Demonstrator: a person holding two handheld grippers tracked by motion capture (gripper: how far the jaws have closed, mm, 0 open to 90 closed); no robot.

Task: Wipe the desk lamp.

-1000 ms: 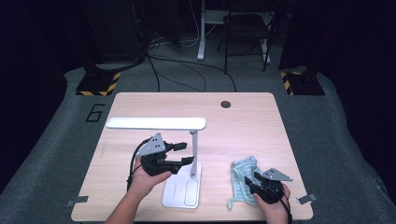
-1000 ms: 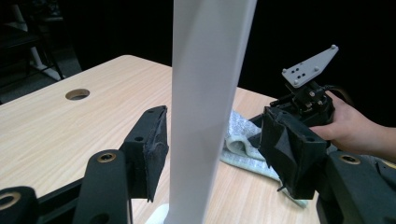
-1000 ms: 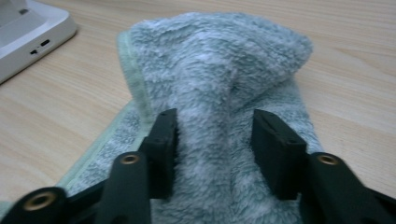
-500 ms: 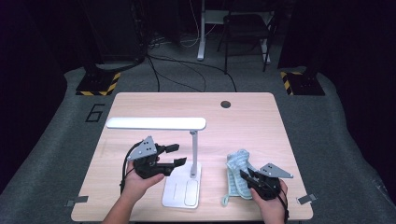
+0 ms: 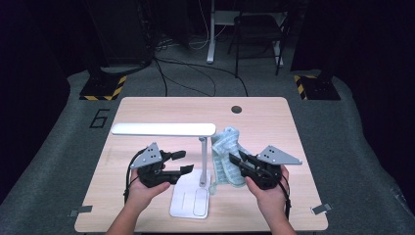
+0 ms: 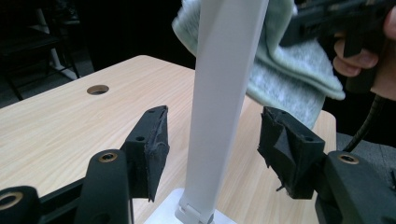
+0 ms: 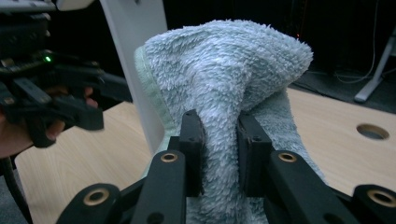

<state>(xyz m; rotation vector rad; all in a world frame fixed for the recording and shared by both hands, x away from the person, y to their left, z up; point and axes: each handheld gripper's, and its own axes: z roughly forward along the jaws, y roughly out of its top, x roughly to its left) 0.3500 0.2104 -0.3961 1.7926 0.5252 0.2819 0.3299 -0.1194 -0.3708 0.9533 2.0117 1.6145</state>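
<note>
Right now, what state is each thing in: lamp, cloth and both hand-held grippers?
Desk lamp: upright on the table, head level.
Cloth: lifted, bunched, beside the lamp's post.
Right hand-held gripper: shut on the cloth.
Left hand-held gripper: open, jaws either side of the post, not touching.

My left gripper (image 5: 180, 162) points rightward, jaws standing wide apart and pressing on nothing, my left hand (image 5: 143, 188) cupped under its body. My right gripper (image 5: 236, 162) points leftward toward it, jaws clamped close together, my right hand (image 5: 266, 187) gripping from below.
</note>
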